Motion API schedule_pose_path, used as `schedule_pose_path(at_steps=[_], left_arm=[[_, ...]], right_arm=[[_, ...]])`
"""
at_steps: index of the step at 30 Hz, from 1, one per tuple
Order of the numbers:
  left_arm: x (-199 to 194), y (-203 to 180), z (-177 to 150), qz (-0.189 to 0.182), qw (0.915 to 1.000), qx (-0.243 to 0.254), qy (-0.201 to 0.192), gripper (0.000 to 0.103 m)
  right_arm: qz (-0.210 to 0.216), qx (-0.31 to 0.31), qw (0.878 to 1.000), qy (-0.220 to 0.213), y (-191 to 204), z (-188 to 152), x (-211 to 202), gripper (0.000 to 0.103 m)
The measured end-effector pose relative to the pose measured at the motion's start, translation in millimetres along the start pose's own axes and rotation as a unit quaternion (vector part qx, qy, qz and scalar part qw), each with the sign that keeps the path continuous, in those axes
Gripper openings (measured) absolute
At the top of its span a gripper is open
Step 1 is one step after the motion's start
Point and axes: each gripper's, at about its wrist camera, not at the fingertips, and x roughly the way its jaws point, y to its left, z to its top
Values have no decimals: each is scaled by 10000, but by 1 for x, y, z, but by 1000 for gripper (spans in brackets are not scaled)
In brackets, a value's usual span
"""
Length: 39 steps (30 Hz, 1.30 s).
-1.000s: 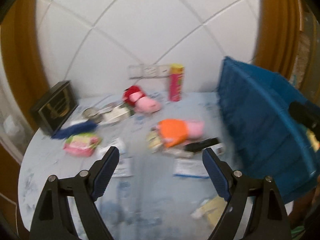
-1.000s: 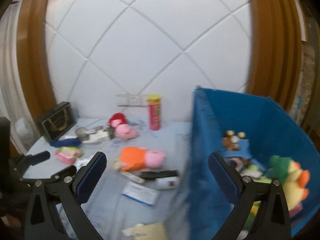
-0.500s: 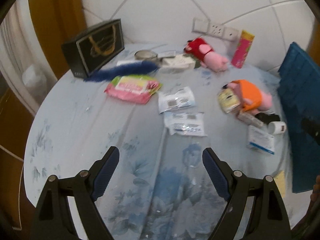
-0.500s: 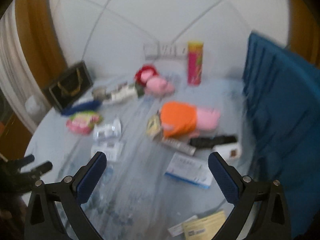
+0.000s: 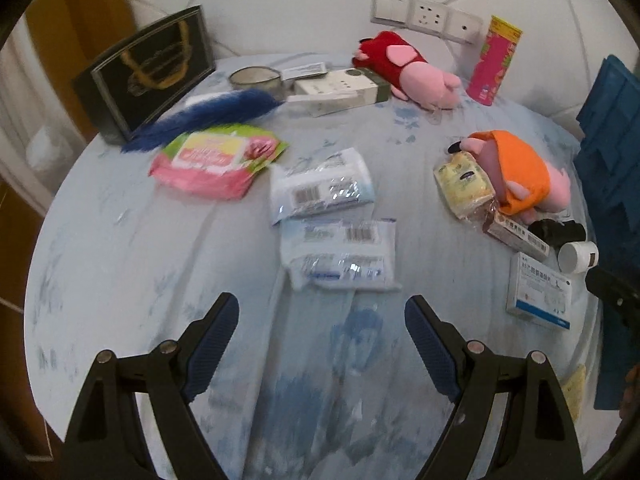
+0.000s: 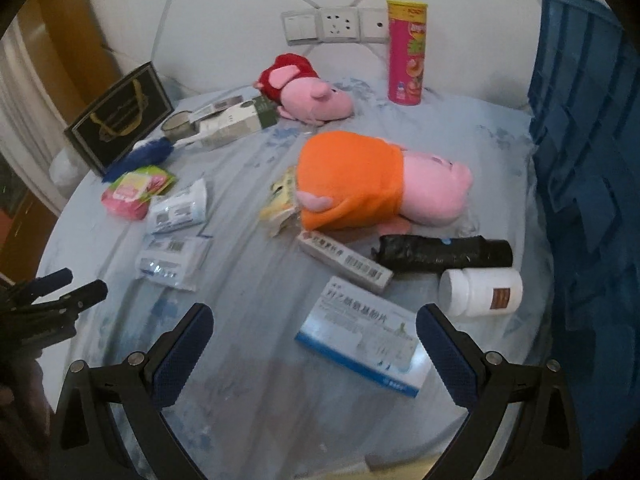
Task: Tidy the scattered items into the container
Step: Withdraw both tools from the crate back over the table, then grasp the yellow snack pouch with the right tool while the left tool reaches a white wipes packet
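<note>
Scattered items lie on a round table with a pale blue cloth (image 5: pixel 120 264). My left gripper (image 5: pixel 322 322) is open just short of two clear wipe packets (image 5: pixel 340 256). My right gripper (image 6: pixel 314 332) is open above a blue-and-white medicine box (image 6: pixel 360 344). Beside that box lie a white pill bottle (image 6: pixel 482 292), a black folded umbrella (image 6: pixel 444 254) and a long carton (image 6: pixel 344 266). An orange-dressed pig plush (image 6: pixel 380 184) and a red-dressed pig plush (image 6: pixel 304 90) lie farther back. The blue crate (image 6: pixel 588 168) stands at the right.
At the back stand a pink snack tube (image 6: pixel 406 52), a black gift bag (image 5: pixel 148 68), a tape roll (image 5: pixel 256 78) and white boxes (image 5: pixel 340 88). A blue feather (image 5: pixel 204 116) and pink wipes pack (image 5: pixel 216 160) lie left. The left gripper shows at the right wrist view's left edge (image 6: pixel 52 292).
Both grippers have tilted down and moved closer to the table. The blue crate has slid toward the right edge of both views. Both grippers stayed open.
</note>
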Motion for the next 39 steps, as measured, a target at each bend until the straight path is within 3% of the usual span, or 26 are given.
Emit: schedule_pose_path(at_steps=[3, 5, 6, 7, 16, 22, 25, 32, 35, 37, 39], left_arm=[[16, -2, 20, 14, 9996, 264, -19, 85], [27, -3, 32, 16, 9989, 459, -28, 85], [33, -2, 38, 10, 9985, 549, -2, 85], [40, 0, 44, -33, 9981, 618, 32, 85], [98, 11, 82, -399, 9929, 1089, 274, 85], [141, 8, 92, -617, 9895, 1207, 508, 85], [147, 7, 97, -653, 9897, 1205, 405, 86], [155, 10, 99, -707, 9892, 1243, 307, 98], [157, 7, 99, -665, 9882, 1345, 320, 99], [158, 6, 97, -662, 9880, 1361, 305, 102], [158, 5, 95, -624, 9882, 1372, 254, 103]], right_arm=[[95, 148, 9998, 18, -1, 8, 9, 101], [151, 261, 9995, 30, 0, 13, 18, 82], [181, 332, 9993, 45, 2, 16, 23, 65], [211, 403, 9989, 60, 4, 19, 28, 57], [378, 537, 9977, 142, 51, 53, 78, 56], [-74, 480, 9984, 281, 57, 76, 119, 58], [-177, 456, 9979, 430, 53, 78, 139, 58], [-208, 318, 9974, 611, 56, 72, 165, 58], [-161, 208, 9983, 522, 60, 71, 164, 69], [-149, 105, 9988, 464, 64, 71, 163, 87], [-168, 34, 9988, 453, 66, 70, 164, 86]])
